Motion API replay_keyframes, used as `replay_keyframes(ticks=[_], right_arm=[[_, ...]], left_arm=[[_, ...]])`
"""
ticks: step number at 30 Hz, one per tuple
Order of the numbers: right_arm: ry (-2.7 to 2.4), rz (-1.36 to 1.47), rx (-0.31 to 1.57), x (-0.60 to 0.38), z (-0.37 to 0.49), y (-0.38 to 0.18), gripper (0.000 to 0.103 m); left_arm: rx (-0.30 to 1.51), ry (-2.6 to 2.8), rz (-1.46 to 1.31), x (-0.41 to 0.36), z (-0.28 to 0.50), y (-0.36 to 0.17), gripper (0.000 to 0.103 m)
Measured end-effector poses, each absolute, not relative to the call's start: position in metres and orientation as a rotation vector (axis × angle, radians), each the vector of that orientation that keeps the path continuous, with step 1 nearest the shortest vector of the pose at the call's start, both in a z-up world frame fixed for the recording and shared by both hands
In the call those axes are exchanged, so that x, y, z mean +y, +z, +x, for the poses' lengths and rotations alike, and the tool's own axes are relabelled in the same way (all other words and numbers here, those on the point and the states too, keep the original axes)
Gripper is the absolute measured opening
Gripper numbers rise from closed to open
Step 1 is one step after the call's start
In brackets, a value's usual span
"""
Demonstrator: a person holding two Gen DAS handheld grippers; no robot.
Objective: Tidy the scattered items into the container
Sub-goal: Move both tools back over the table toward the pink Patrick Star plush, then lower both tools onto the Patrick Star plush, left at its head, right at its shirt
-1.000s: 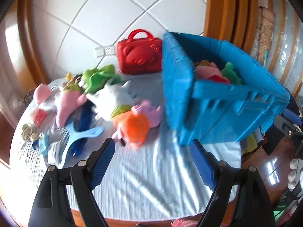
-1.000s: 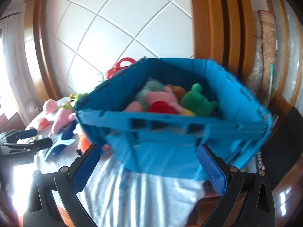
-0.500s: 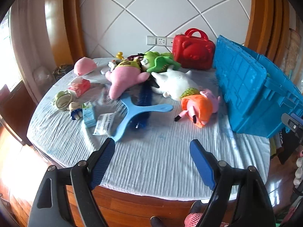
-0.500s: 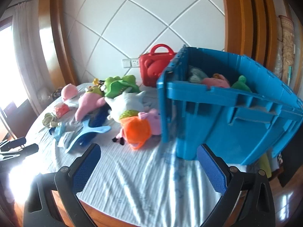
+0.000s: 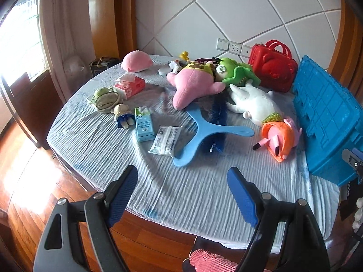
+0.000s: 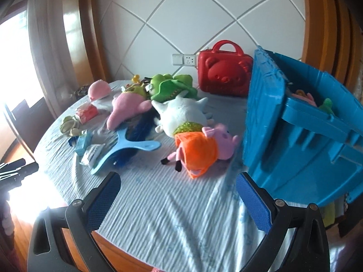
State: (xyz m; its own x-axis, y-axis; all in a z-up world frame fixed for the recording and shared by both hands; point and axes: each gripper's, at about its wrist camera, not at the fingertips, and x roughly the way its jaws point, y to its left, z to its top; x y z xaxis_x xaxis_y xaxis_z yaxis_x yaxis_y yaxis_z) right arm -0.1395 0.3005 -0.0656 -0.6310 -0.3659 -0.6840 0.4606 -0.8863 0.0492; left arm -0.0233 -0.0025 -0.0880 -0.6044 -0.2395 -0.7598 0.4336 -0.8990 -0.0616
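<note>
A blue crate (image 6: 301, 140) stands at the table's right and holds a few soft toys; it also shows in the left wrist view (image 5: 326, 122). Scattered on the striped cloth are a pig plush in an orange dress (image 6: 199, 149), a white plush (image 6: 181, 115), a pink plush (image 5: 192, 83), a green plush (image 5: 236, 72), a blue hanger (image 5: 204, 133), a blue carton (image 5: 143, 124) and a wipes pack (image 5: 165, 140). My left gripper (image 5: 182, 183) is open and empty above the table's near edge. My right gripper (image 6: 178, 192) is open and empty, short of the pig plush.
A red bear case (image 6: 223, 74) stands against the wall behind the toys. A tissue box (image 5: 130, 86), a pink cap (image 5: 136, 61) and small toys (image 5: 109, 99) lie at the left. The round table's edge (image 5: 158, 213) drops to a wooden floor.
Both views have swung left, away from the crate and toward the scattered toys. Both grippers stay open and empty.
</note>
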Motion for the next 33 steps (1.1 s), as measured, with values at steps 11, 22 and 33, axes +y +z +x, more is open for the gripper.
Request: replay_keyframes(ticks=[11,22,33], right_arm=[[-2.369,1.075,0.139,0.241,-0.240,-0.092,0.103],[-2.413,1.222,0.143,0.238,-0.283,-0.114,0.103],[-2.608,1.401,-0.058,0.247,-0.277,-0.131,0.103]], left_arm=[[0.314,-2.437,1.186,-0.043,-0.110,-0.086,0.081],[0.281,-2.514,1.358,-0.053,-0.191,-0.110,0.081],[0.140,-2.655,1.510,-0.084,-0.269,-0.128,0.081]])
